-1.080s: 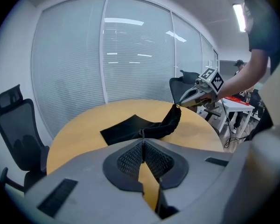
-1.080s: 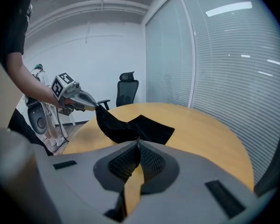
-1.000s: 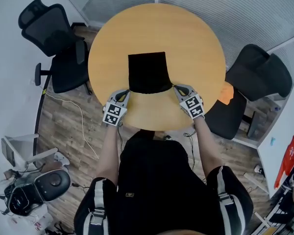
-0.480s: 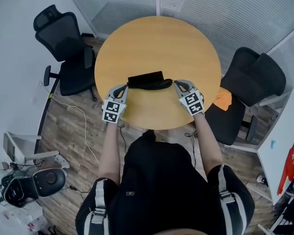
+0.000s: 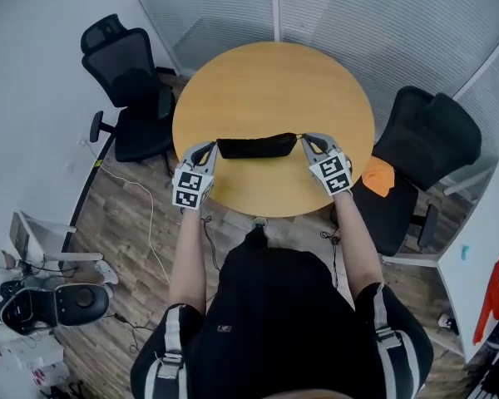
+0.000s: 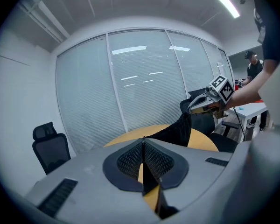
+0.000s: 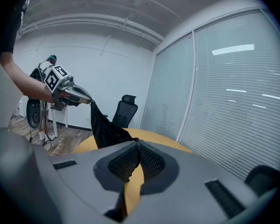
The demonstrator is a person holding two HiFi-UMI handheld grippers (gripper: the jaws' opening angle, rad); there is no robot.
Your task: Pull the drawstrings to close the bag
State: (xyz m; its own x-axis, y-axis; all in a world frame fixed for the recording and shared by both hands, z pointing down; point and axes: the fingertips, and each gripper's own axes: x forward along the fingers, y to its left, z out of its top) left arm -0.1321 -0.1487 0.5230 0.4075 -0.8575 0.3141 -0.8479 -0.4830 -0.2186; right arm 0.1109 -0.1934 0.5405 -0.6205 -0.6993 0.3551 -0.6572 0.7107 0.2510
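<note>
Wooden table (image 5: 274,81), bag (image 5: 258,146) hanging, overhead a strip, left tool (image 5: 214,145), right tool (image 5: 303,138) clenching drawstrings (image 6: 148,181)

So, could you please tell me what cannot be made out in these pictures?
- Mouth of the bag: the head view shows only a narrow dark band from above, so open or closed is unclear.
- Cord or cloth in the left gripper and right gripper: both gripper views show only a dark strip between shut jaws.
- Whether the bag touches the table: each gripper's own body hides its underside.
</note>
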